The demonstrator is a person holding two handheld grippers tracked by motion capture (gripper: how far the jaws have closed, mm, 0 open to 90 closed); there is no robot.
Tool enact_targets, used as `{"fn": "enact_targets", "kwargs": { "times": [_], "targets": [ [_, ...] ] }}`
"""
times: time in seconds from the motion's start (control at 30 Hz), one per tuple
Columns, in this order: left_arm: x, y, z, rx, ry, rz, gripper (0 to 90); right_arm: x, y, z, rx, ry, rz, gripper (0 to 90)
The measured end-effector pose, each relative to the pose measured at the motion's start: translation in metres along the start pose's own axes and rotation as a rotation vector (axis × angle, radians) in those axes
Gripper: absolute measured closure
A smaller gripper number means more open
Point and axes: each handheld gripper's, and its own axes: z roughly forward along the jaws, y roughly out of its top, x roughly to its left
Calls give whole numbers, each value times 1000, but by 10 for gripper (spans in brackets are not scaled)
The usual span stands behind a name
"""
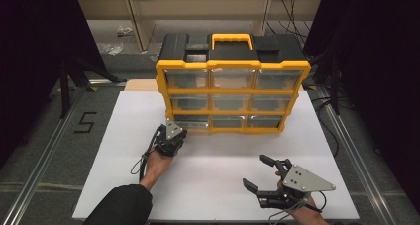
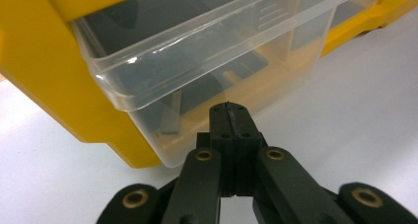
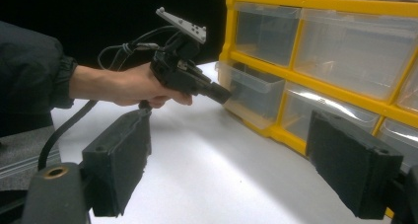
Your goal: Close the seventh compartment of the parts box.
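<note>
While the right gripper [image 1: 257, 173] hangs low over the table [image 1: 124, 150] near the person, jaws spread wide and empty, the left gripper [image 2: 230, 116], jaws pressed together, touches the bottom-left drawer [image 2: 197, 86] of the organizer [image 1: 233, 66] beyond.

Light is falling from overhead onto the white table [image 1: 218, 185], leaving it evenly bright; the surrounds are sinking into near black on both sides. High view is reading soft and low in detail, with straight rails bowing slightly toward the edges. Glare is streaking along the clear drawer [image 2: 207, 61] rim in the left gripper view; the jaws at the bottom edge are showing slightly blurred. In the right gripper view a bright patch is blooming on the table surface, the near pads [image 3: 118, 160] are sitting dim and soft, and the background is staying black.
</note>
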Motion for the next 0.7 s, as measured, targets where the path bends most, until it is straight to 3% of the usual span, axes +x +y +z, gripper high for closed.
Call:
{"fn": "enact_targets", "kwargs": {
  "times": [0.7],
  "targets": [
    [7,3,13,-15,15,-22,898,0,0,0,-2,0,0,184]
  ]
}}
